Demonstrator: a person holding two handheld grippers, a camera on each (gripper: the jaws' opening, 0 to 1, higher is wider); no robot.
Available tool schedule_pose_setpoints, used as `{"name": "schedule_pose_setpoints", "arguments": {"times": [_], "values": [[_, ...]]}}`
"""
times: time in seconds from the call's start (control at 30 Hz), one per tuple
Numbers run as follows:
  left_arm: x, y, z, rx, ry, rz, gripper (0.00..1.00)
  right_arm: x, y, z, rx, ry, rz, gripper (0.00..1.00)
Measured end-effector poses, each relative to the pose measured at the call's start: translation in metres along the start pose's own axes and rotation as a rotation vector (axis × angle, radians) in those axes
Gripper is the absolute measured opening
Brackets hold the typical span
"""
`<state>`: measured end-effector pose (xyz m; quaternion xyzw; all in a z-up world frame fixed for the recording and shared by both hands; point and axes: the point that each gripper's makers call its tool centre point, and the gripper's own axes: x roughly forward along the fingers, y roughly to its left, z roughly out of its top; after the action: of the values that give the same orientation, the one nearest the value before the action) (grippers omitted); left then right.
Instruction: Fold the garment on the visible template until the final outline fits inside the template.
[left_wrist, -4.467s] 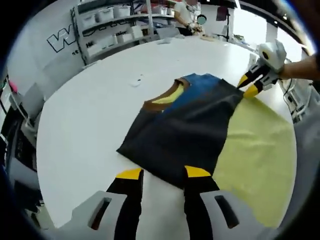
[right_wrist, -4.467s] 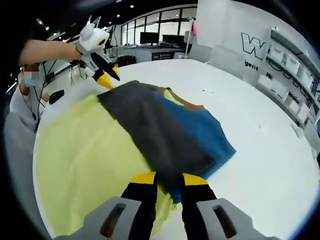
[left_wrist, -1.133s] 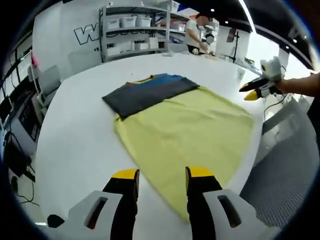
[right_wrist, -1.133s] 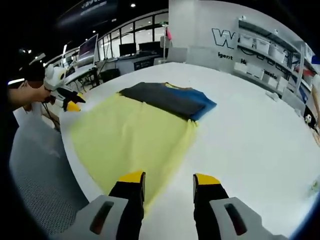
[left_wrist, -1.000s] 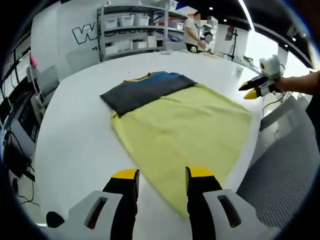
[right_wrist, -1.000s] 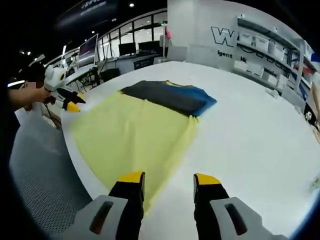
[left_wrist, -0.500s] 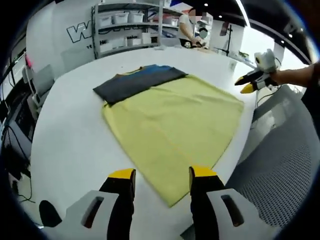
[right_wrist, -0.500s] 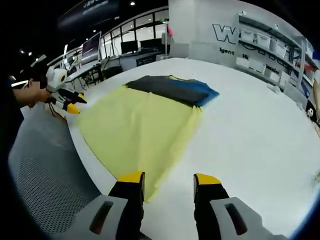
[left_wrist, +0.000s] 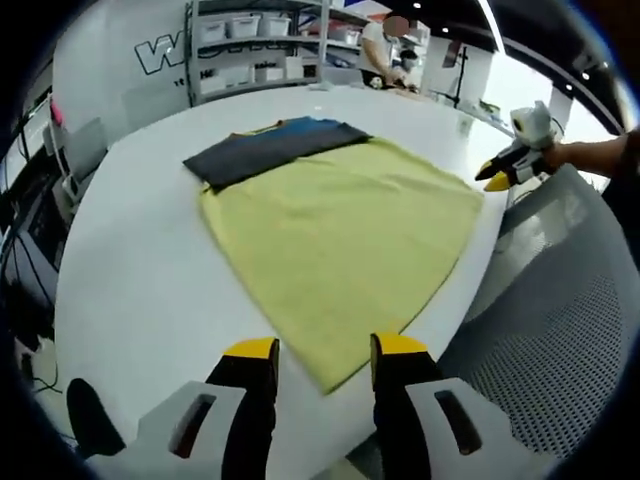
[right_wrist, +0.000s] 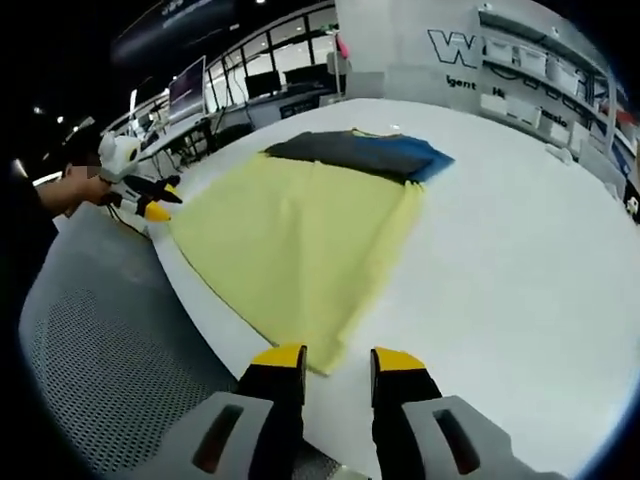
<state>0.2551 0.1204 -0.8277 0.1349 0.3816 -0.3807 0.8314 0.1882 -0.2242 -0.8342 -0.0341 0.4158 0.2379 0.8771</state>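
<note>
The garment (left_wrist: 275, 150), folded into a narrow dark grey and blue band with a yellow-brown collar, lies along the far edge of the yellow template (left_wrist: 340, 230) on the white table (left_wrist: 130, 270). My left gripper (left_wrist: 325, 350) is open and empty, just short of the template's near corner. In the right gripper view the garment (right_wrist: 360, 152) caps the far end of the template (right_wrist: 300, 240). My right gripper (right_wrist: 338, 360) is open and empty, level with the template's near corner. Each gripper also shows from the other side, the right gripper (left_wrist: 505, 172) and the left gripper (right_wrist: 150, 203), both off the table's edge.
A grey mesh seat (left_wrist: 560, 350) sits beside the table's near edge, also the mesh seat (right_wrist: 90, 370). Shelves with white bins (left_wrist: 260, 40) line the far wall. A person (left_wrist: 385, 50) stands at the back. Desks with monitors (right_wrist: 250, 90) stand beyond the table.
Both grippers have left the folded garment and drawn back to the table's near edge. The right gripper's jaws stand a little closer together than half a second ago.
</note>
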Motion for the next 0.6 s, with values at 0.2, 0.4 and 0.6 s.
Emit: {"name": "schedule_pose_setpoints", "arguments": {"times": [0.2, 0.4, 0.6], "values": [[0.0003, 0.0023, -0.0084, -0.032, 0.001, -0.002, 0.34, 0.0031, -0.0006, -0.0016, 0.036, -0.005, 0.001, 0.13], [0.0022, -0.0014, -0.0113, -0.055, 0.005, -0.01, 0.31, 0.0065, 0.0025, -0.0033, 0.05, 0.001, 0.014, 0.05], [0.0013, 0.0009, -0.0115, -0.072, 0.009, 0.0, 0.22, 0.009, 0.0031, -0.0042, 0.073, -0.004, 0.024, 0.03]]}}
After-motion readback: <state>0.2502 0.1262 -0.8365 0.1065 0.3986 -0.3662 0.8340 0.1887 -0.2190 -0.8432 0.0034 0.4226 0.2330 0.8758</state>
